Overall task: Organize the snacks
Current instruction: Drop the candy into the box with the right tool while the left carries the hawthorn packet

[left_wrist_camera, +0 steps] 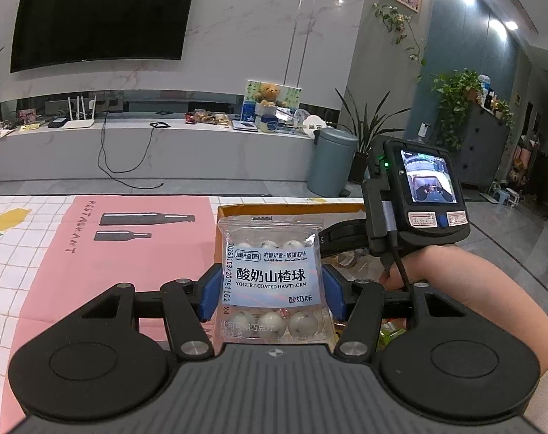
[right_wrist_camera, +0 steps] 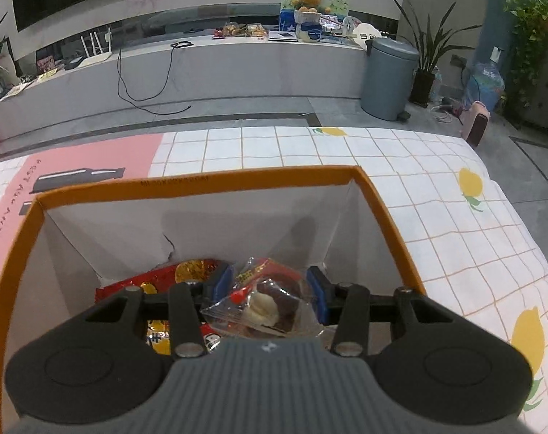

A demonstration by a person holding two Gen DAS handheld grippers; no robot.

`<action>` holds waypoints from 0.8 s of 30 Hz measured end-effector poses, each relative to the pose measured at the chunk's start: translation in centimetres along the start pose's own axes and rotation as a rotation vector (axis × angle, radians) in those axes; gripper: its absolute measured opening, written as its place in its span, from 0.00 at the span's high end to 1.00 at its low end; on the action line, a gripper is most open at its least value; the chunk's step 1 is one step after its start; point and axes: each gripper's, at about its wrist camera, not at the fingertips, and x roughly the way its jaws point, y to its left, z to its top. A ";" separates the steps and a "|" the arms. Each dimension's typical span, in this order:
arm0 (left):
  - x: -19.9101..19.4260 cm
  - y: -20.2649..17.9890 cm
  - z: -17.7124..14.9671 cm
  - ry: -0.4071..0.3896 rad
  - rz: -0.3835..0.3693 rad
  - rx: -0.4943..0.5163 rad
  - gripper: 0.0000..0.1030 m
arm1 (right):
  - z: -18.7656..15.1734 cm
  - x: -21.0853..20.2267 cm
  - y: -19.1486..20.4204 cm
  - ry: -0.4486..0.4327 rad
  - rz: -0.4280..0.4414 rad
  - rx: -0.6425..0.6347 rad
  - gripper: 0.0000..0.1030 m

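My left gripper (left_wrist_camera: 272,291) is shut on a clear packet of yogurt-coated hawthorn balls (left_wrist_camera: 270,278), held upright above the table beside the orange-rimmed box (left_wrist_camera: 288,209). My right gripper (right_wrist_camera: 270,294) is down inside that box (right_wrist_camera: 201,184), its blue pads on either side of a clear-wrapped chocolate pastry (right_wrist_camera: 266,303); the jaws look closed on it. A red and gold snack bag (right_wrist_camera: 165,282) lies on the box floor under the right gripper. The right gripper with its camera screen (left_wrist_camera: 415,199) and the hand holding it show in the left wrist view.
The table carries a white checked cloth with lemons (right_wrist_camera: 455,217) and a pink panel (left_wrist_camera: 93,253). Beyond the table are a TV bench (left_wrist_camera: 165,144), a grey bin (right_wrist_camera: 388,76) and potted plants (right_wrist_camera: 429,54).
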 end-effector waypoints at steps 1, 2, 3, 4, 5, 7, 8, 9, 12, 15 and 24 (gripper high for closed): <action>0.1 0.0 0.0 0.004 0.004 0.001 0.37 | 0.0 0.1 0.1 0.001 -0.003 -0.003 0.56; 0.1 0.0 -0.1 0.006 0.005 -0.001 0.37 | -0.1 0.1 0.1 0.003 -0.004 -0.003 0.56; 0.1 0.0 -0.1 0.007 0.003 -0.003 0.37 | -0.2 0.2 0.1 0.006 -0.006 -0.002 0.56; 0.0 -0.1 -0.1 0.009 0.002 -0.004 0.37 | -0.1 0.3 0.1 0.009 -0.007 -0.003 0.56; 0.0 -0.1 -0.1 0.010 0.003 -0.004 0.37 | -0.1 0.3 0.1 0.011 -0.008 -0.005 0.55; -0.1 -0.1 0.0 0.006 0.008 -0.003 0.37 | -0.1 0.3 0.1 0.011 -0.002 -0.005 0.52; -0.1 0.0 0.0 0.004 0.011 -0.004 0.37 | 0.0 0.1 0.4 0.009 -0.001 -0.002 0.51; -0.2 0.0 0.0 0.002 0.011 -0.006 0.37 | 0.2 0.1 0.4 0.007 0.002 0.000 0.50; -0.3 0.2 0.0 0.003 0.003 -0.015 0.37 | 0.0 -0.3 0.5 -0.007 0.014 0.003 0.45; -0.5 0.2 0.0 0.000 0.004 -0.013 0.37 | -0.1 -0.8 0.6 -0.017 0.007 0.008 0.45; -1.9 0.5 0.5 -0.020 -0.011 -0.034 0.37 | -0.9 -5.2 -0.2 -0.102 0.009 0.045 0.43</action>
